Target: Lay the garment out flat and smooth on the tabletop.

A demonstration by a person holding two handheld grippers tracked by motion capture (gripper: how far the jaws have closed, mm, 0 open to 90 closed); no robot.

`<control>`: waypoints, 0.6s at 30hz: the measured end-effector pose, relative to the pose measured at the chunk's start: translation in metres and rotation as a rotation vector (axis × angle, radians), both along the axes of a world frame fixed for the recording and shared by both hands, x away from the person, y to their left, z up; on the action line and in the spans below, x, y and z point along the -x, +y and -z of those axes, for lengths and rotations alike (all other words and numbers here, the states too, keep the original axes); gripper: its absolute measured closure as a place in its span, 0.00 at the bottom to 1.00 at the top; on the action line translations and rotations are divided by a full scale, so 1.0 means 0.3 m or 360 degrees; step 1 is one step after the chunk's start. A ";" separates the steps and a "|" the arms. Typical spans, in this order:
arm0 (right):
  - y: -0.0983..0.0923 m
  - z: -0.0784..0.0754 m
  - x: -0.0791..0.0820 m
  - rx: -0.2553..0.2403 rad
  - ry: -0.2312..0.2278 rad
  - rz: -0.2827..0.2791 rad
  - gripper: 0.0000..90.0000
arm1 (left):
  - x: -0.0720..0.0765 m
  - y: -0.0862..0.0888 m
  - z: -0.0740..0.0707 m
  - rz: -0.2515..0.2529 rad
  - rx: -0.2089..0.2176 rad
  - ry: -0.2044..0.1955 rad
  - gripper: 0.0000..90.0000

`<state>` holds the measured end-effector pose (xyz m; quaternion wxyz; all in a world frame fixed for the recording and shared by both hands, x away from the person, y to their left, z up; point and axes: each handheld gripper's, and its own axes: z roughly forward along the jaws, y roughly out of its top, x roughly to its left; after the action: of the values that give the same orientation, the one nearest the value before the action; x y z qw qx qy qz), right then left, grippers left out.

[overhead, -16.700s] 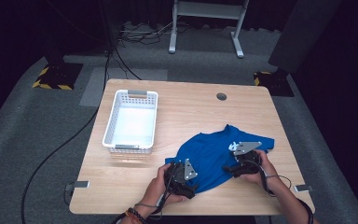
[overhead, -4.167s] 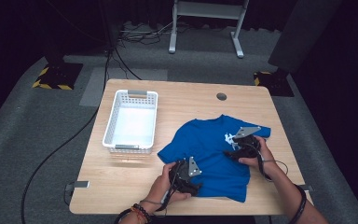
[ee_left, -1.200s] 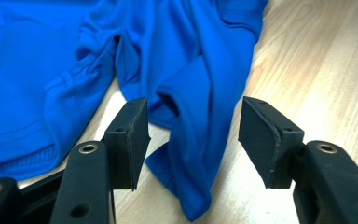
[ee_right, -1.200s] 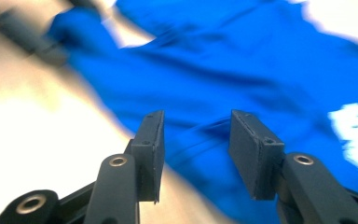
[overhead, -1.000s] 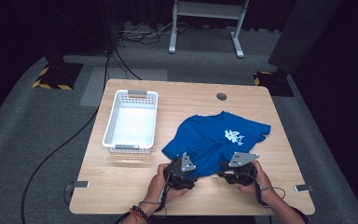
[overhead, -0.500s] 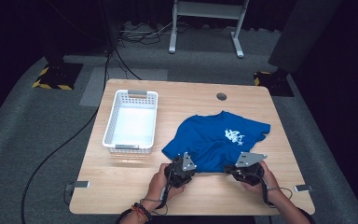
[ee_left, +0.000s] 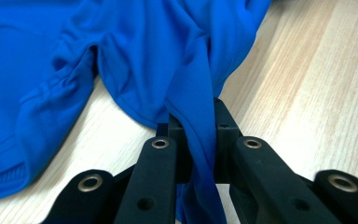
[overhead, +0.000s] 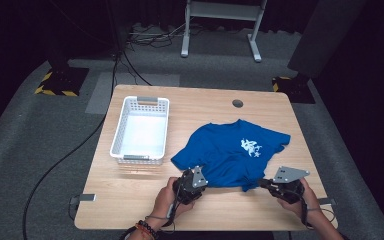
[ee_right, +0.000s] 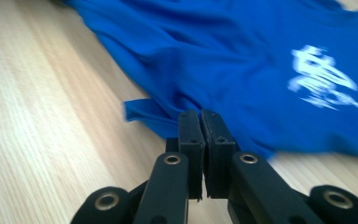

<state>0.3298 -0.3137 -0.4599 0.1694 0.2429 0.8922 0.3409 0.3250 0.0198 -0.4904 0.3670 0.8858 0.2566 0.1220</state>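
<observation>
- Here, a thin fold of the blue shirt (ee_left: 135, 51) is pinched between the fingers (ee_left: 179, 135) of the left gripper (overhead: 190, 184).
- The right gripper (overhead: 280, 187) is closed on the hem, near the tabletop's (overhead: 130, 200) front edge.
- With so little cloth held, it could be lost under a pull.
- Nothing is held in the white basket (overhead: 141, 129), toward the left edge.

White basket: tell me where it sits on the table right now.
In the high view the white basket sits on the left half of the table, just left of the blue T-shirt and apart from it, farther from the person than both grippers.
</observation>
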 end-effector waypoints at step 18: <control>-0.096 -0.067 0.098 -0.0022 0.0002 -0.0090 0.70 | 0.073 -0.005 -0.059 0.0172 0.0074 0.0031 0.66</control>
<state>0.3005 -0.3425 -0.4400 0.1575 0.2190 0.8965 0.3515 0.3031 0.0183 -0.4727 0.3909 0.8907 0.2148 0.0875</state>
